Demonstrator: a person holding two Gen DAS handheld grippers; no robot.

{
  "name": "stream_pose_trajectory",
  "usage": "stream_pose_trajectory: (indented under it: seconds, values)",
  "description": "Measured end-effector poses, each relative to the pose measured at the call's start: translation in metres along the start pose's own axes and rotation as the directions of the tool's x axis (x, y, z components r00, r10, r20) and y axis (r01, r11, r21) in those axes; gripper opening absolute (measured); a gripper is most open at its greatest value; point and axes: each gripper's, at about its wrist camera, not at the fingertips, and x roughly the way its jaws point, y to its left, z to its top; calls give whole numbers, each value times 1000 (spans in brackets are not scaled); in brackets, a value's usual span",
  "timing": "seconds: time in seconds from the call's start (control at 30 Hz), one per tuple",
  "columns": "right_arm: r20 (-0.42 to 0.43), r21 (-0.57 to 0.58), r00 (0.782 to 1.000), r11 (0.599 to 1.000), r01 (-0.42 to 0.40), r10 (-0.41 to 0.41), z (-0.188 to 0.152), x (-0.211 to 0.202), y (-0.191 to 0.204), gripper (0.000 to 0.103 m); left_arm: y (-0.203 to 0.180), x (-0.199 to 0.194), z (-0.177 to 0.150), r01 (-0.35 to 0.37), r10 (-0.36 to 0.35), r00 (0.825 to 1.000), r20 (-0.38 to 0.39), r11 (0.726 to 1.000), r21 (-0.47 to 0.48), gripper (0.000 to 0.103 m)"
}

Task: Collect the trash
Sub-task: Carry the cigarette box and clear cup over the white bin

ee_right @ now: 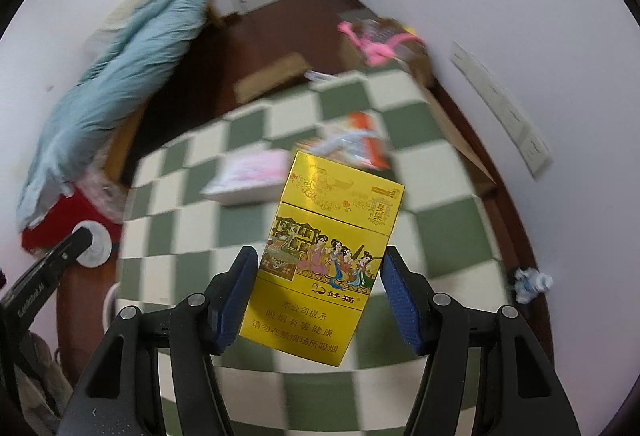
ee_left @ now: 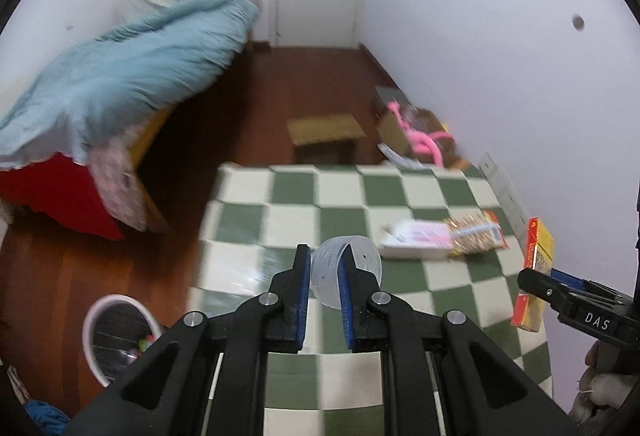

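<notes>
My left gripper (ee_left: 326,256) is shut on a crushed clear plastic cup (ee_left: 362,260), held above the green-and-white checkered table (ee_left: 344,195). My right gripper (ee_right: 318,256) is shut on a yellow cigarette pack (ee_right: 324,256), held upright above the table; the pack also shows in the left wrist view (ee_left: 538,268), as does the right gripper (ee_left: 536,282). A pink-and-white packet (ee_left: 416,238) and a snack wrapper (ee_left: 476,232) lie on the table at the right. A white trash bin (ee_left: 118,336) with rubbish inside stands on the floor at the lower left.
A bed with a blue quilt (ee_left: 120,75) stands at the left. A small stool (ee_left: 324,131) and a cardboard box with pink items (ee_left: 416,131) sit beyond the table. A crumpled paper (ee_right: 532,282) lies on the floor by the right wall.
</notes>
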Motion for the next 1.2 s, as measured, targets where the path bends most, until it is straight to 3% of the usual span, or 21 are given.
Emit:
stream_pose_trajectory:
  seconds: [0.3,0.43,0.53,0.73,0.97,1.0,1.03,1.07,1.13,1.2]
  values:
    - [-12,-176,980,964,-198,199,1,-6,157,65,135,-58,-1,-140,146,988,56,984,-106,11]
    - [-86,-251,957,923,-291,278,-18,13,244,65,203,-64,-23,-188,195,981,20,964,-189,11]
    - [-161,-300,937,889,-345,310,-43,36,306,65,263,-53,-53,-211,205,977,-51,936,-280,11]
    - [-338,-347,891,839,-418,304,-109,108,412,64,361,1,-117,-208,118,968,-221,870,-447,11]
    - [-508,-340,834,840,-423,215,-175,208,478,64,422,63,-168,-192,-30,935,-353,795,-575,12]
    - [-526,-338,827,843,-419,200,-182,222,485,64,427,70,-172,-207,-36,925,-378,787,-582,15]
    - [-537,-337,822,846,-414,189,-186,232,489,64,432,74,-175,-215,-39,921,-389,780,-588,27]
    - [-549,-335,816,847,-413,180,-190,244,493,64,436,76,-177,-218,-40,920,-390,773,-596,52]
    - [-570,-335,806,850,-406,160,-198,264,502,65,443,71,-182,-229,-31,924,-381,754,-616,92]
    - [-596,-324,788,852,-412,154,-203,282,511,65,448,63,-188,-251,-1,926,-377,745,-618,95]
